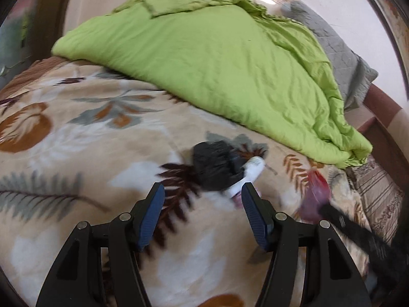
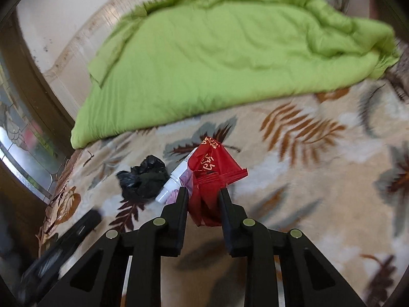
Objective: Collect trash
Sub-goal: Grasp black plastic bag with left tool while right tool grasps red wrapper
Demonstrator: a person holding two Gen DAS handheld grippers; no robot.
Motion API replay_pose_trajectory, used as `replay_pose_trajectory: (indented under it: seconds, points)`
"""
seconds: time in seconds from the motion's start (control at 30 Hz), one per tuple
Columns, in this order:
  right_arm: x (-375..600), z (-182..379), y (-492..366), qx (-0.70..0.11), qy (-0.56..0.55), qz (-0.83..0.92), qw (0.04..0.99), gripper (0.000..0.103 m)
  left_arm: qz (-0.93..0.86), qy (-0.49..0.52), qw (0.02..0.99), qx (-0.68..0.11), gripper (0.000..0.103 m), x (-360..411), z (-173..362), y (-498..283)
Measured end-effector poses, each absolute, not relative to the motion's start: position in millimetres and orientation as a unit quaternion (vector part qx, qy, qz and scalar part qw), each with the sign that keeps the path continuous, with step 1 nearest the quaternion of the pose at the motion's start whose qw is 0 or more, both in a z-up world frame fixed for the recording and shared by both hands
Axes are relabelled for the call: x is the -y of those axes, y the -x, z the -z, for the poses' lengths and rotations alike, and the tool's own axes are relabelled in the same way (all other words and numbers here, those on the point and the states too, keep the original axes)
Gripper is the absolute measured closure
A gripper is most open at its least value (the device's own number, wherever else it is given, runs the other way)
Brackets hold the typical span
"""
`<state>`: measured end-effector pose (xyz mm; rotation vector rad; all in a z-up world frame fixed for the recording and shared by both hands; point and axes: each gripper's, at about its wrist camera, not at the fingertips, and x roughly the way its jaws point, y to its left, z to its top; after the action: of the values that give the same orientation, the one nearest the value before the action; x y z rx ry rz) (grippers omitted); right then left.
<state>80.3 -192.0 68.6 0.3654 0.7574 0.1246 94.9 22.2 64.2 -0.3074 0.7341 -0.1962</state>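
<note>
On the leaf-print blanket (image 2: 319, 192), the left gripper (image 1: 203, 194) hovers with its jaws apart and nothing between them, just short of a crumpled black bag (image 2: 144, 180). A white tube (image 2: 173, 179) lies against the bag's right side. Right of that, the right gripper (image 2: 203, 199) is clamped on a red wrapper (image 2: 212, 168), with a green quilt (image 2: 230, 51) behind.

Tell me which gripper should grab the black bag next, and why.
Left. The left gripper is open and empty, with the black bag just ahead of it. The right gripper is already shut on the red wrapper.
</note>
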Motion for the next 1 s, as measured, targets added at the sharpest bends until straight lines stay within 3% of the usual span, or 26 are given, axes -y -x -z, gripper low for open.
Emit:
replay_pose_trajectory:
  seconds: [0.13,0.27,0.4,0.47,0.5,1.0]
  points:
    - [208.0,-70.0,-46.3,-0.355,-0.2,-0.049,0.912,0.077,0.098,0.133,0.916,-0.365,0.033,-3.7,-61.1,-123.4]
    - [217.8,-65.3,-48.6,-0.353,-0.211,-0.044,0.91,0.077,0.095,0.146,0.9,-0.399,0.034,-0.6,-35.1,-152.6]
    - [213.7,-64.4,-51.8,-0.35,-0.195,-0.05,0.915,0.077,0.115,0.146,0.903,-0.388,0.054,1.0,-32.4,-160.9]
    - [210.3,-65.4,-53.0,-0.348,-0.19,-0.057,0.916,0.077,0.115,0.129,0.909,-0.38,0.071,4.0,-34.4,-157.2]
    - [208.5,-67.1,-52.9,-0.345,-0.186,-0.061,0.918,0.077,0.11,0.12,0.91,-0.381,0.074,4.8,-34.4,-154.8]
    - [186.2,-88.6,11.9,-0.31,-0.124,-0.071,0.94,0.077,0.142,0.079,0.925,-0.344,0.076,10.5,-96.0,-22.0]
